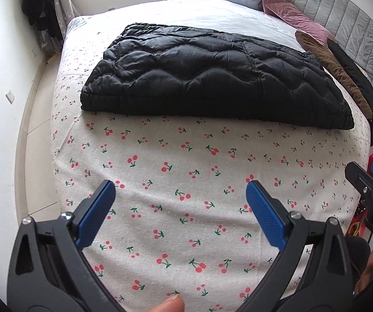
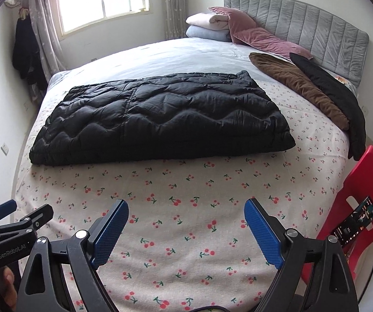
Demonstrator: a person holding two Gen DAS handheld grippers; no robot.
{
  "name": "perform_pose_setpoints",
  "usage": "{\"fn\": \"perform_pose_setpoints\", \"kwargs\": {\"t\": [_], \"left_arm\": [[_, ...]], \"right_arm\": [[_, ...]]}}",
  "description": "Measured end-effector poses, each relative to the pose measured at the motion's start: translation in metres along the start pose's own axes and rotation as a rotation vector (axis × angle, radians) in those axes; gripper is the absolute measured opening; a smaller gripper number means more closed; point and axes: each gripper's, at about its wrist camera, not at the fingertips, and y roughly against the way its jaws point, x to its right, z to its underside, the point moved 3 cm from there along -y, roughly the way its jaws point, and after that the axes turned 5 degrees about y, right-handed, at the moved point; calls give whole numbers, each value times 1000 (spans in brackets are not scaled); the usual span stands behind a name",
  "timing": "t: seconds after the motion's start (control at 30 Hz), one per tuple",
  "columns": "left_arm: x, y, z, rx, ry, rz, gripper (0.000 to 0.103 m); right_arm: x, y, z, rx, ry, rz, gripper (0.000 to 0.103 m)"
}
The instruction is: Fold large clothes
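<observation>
Both grippers (image 1: 181, 186) (image 2: 186, 205) gape, clear of folded black jacket (image 1: 212, 78)

A broad strip of cherry-print bed sheet (image 2: 186, 223) lies bare between both wide-spread claws and the folded black quilted coat (image 2: 160, 114), which blocks the middle of the bed. Beyond the coat, plain sheet is left free up to the stacked pillows (image 2: 212, 26). The right edge is hemmed by a brown garment (image 2: 298, 85), a black garment (image 2: 340, 98) and a red chair (image 2: 368, 182).
</observation>
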Motion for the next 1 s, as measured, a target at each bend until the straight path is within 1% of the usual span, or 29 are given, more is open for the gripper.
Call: {"fn": "perform_pose_setpoints", "kwargs": {"t": [0.4, 1.0], "left_arm": [[0, 5, 1, 18, -3, -15, 100], [7, 4, 2, 18, -16, -20, 100]], "right_arm": [[-14, -1, 2, 0, 31, -34, 92], [-14, -8, 4, -19, 23, -44, 92]]}}
